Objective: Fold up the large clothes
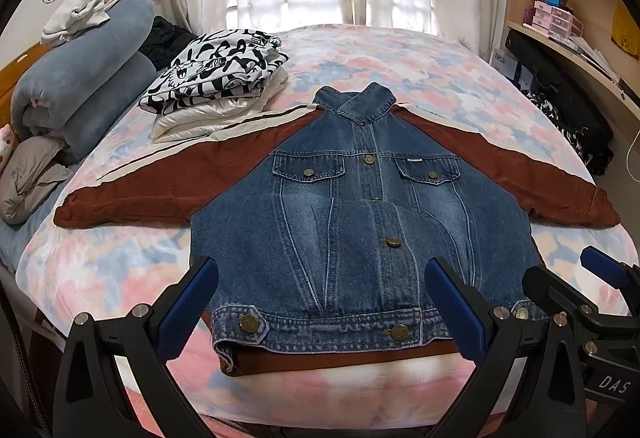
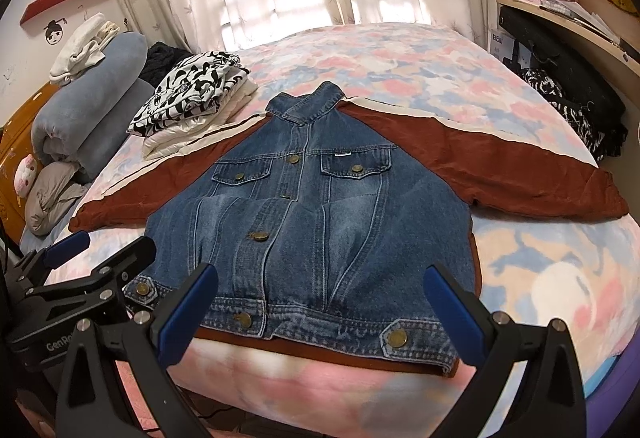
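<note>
Left wrist view: jacket [image 1: 360,222] spread flat, front up, hem at the near edge of the bed [image 1: 420,58]. Left gripper [image 1: 322,300] fingers apart over the hem, holding nothing.

Right wrist view: right gripper [image 2: 320,302] likewise spread, empty, above the hem; folded clothes [image 2: 192,98] near the bed's far left.

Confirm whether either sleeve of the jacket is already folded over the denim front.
No, both rust sleeves lie spread out flat beside the denim jacket.

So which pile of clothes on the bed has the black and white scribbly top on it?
The folded stack beside the jacket's sleeve, with cream fabric underneath. The other pile, perched on the rolled blue blanket, is plain white.
</note>
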A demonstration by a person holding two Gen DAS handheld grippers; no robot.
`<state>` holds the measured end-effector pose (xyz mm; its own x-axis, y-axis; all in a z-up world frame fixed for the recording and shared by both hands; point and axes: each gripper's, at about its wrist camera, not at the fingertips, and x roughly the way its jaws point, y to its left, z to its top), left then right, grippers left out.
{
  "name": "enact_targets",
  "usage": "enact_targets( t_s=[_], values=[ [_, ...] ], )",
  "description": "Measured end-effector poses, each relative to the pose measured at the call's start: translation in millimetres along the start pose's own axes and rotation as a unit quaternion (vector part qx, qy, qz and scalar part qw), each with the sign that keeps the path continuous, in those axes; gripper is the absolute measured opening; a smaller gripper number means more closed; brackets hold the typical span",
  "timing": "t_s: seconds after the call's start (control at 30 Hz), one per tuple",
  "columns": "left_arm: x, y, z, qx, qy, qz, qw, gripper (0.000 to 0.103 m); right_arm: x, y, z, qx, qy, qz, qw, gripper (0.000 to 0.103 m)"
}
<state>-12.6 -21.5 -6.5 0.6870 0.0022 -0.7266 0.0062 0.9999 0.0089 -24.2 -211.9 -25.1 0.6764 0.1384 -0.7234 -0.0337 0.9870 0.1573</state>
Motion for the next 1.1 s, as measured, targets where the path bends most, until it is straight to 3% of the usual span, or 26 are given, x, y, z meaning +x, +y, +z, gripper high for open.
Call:
enact_targets(
  t_s=[0.6,0.77,1.1],
  values=[
    [8.1,-10.0,5.1,-0.009,0.007,0.0,0.9999,0.102,0.5,-3.2,2.7,-0.005,-0.006,0.01,1.0,0.103],
    [12.2,-12.5,18.9,-0.012,0.005,0.014,0.9998,0.102,-0.8,-11.1,9.4,-0.014,-0.017,0.019,1.0,0.103],
    [18.7,-29.1,58.0,-0.018,-0.016,0.001,0.9997,0.102,-5.3,-42.3,37.2,-0.001,-0.039,0.038,0.999,0.103]
  ],
)
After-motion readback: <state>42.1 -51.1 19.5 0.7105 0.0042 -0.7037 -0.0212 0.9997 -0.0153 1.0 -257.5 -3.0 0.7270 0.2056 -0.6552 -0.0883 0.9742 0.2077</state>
